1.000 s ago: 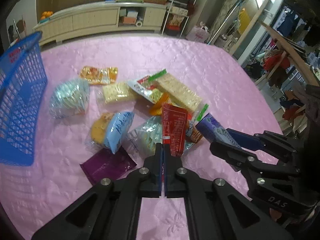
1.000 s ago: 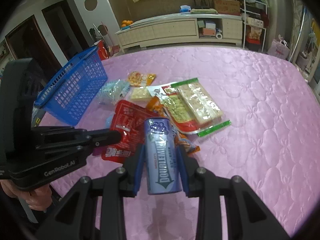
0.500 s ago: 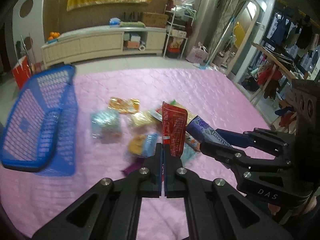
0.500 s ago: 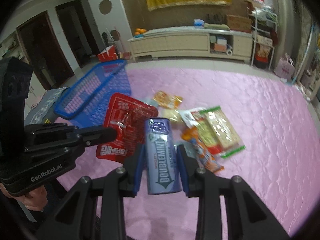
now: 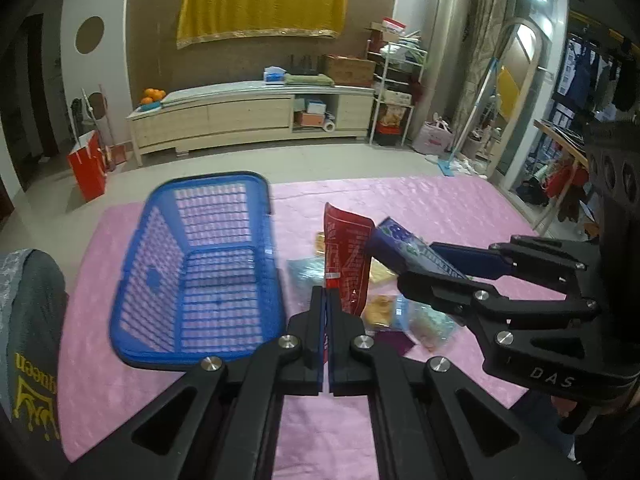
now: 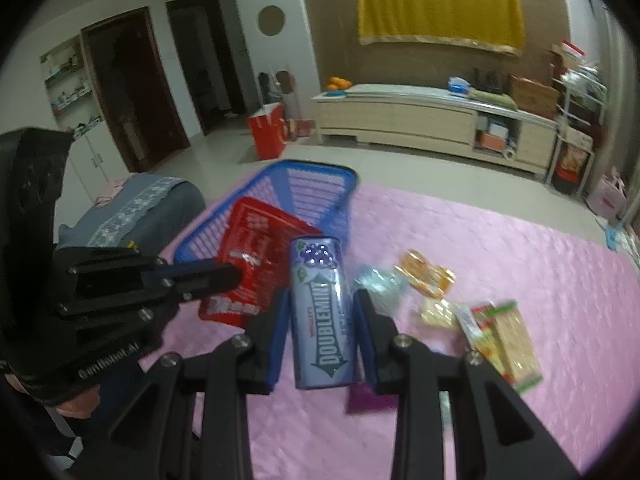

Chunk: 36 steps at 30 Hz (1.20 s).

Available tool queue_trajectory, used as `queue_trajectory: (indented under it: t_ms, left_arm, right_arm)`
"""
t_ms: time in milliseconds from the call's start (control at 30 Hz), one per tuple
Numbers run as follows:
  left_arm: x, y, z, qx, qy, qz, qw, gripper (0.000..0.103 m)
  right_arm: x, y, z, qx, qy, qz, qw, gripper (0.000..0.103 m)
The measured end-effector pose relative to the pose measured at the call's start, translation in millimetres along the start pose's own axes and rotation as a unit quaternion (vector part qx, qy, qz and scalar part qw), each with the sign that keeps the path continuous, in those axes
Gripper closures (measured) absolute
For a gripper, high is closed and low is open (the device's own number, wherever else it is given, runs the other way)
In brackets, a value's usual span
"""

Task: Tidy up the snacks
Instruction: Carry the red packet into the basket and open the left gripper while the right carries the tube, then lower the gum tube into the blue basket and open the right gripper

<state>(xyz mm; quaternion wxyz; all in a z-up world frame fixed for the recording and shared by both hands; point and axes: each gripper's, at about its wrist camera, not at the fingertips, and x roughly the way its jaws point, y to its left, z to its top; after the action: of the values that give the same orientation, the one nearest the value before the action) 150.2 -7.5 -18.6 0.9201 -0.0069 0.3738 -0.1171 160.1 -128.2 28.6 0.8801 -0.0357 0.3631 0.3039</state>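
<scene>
Left wrist view showed the blue basket (image 5: 192, 276) empty, the left hand-held gripper (image 5: 325, 300) clamped on a red packet (image 5: 346, 252), the right hand-held gripper (image 6: 322, 320) gripping a Doublemint pack (image 6: 320, 312), and more snacks (image 6: 472, 312) lying at three o'clock on the bed (image 6: 520, 260).

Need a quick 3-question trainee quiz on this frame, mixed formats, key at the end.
1. True or false: the blue basket already has snacks in it.
2. What does the right gripper hold? A) the red packet B) the Doublemint pack C) the purple packet
3. Fill in: the left gripper is shut on the ___ packet.

Key:
1. False; only pink cloth shows through its mesh.
2. B; the Doublemint pack stands between its fingers.
3. Red; the red packet sticks up from its closed tips, while other snacks lie on the cloth.
</scene>
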Motion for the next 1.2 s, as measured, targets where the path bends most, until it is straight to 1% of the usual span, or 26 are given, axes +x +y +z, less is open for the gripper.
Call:
queue_trajectory:
  t_ms: [133, 267, 400, 500, 633, 733, 867, 933, 967, 1000, 1067, 1200]
  left_arm:
    - [-7.6, 26.0, 4.4, -0.007, -0.003, 0.016, 0.9998, 0.103]
    - [-7.3, 50.6, 7.9, -0.012, 0.001, 0.029, 0.9995, 0.103]
    - [0.3, 74.1, 8.0, -0.017, 0.011, 0.037, 0.9991, 0.103]
    - [13.7, 89.3, 5.0, -0.027, 0.024, 0.045, 0.9983, 0.103]
    - [28.4, 97.7, -2.4, -0.03, 0.035, 0.036, 0.9983, 0.103]
    - [43.9, 102.1, -5.4, -0.033, 0.052, 0.03, 0.9976, 0.103]
    - [56.5, 99.7, -12.1, -0.029, 0.069, 0.021, 0.997, 0.102]
    - [62.2, 98.6, -14.8, -0.028, 0.084, 0.018, 0.9959, 0.102]
    - [63.2, 98.2, -15.3, -0.027, 0.087, 0.023, 0.9955, 0.095]
    - [62.8, 97.2, -16.5, -0.022, 0.089, 0.034, 0.9952, 0.079]
    - [58.8, 97.1, -17.2, -0.021, 0.084, 0.045, 0.9953, 0.058]
    - [43.0, 104.3, -15.7, -0.036, 0.068, 0.057, 0.9954, 0.058]
  right_arm:
    - [14.7, 20.6, 18.2, -0.018, -0.001, 0.014, 1.0, 0.066]
    - [35.6, 36.0, 32.1, -0.023, 0.004, 0.035, 0.999, 0.066]
    - [53.7, 44.9, 36.6, -0.027, 0.013, 0.04, 0.999, 0.066]
    - [67.8, 48.1, 34.6, -0.021, 0.024, 0.045, 0.998, 0.066]
    - [83.9, 44.6, 27.9, -0.015, 0.042, 0.04, 0.998, 0.066]
    - [91.2, 37.2, 22.2, -0.003, 0.052, 0.034, 0.998, 0.066]
    - [93.1, 33.4, 22.2, 0.006, 0.057, 0.025, 0.998, 0.066]
    - [91.6, 31.6, 22.9, 0.009, 0.057, 0.021, 0.998, 0.066]
    - [90.6, 30.6, 23.5, 0.009, 0.056, 0.02, 0.998, 0.066]
    - [88.2, 29.7, 23.4, 0.01, 0.054, 0.018, 0.998, 0.066]
    - [83.5, 28.4, 23.6, 0.011, 0.051, 0.018, 0.998, 0.066]
    - [76.3, 28.2, 23.9, 0.012, 0.045, 0.018, 0.999, 0.066]
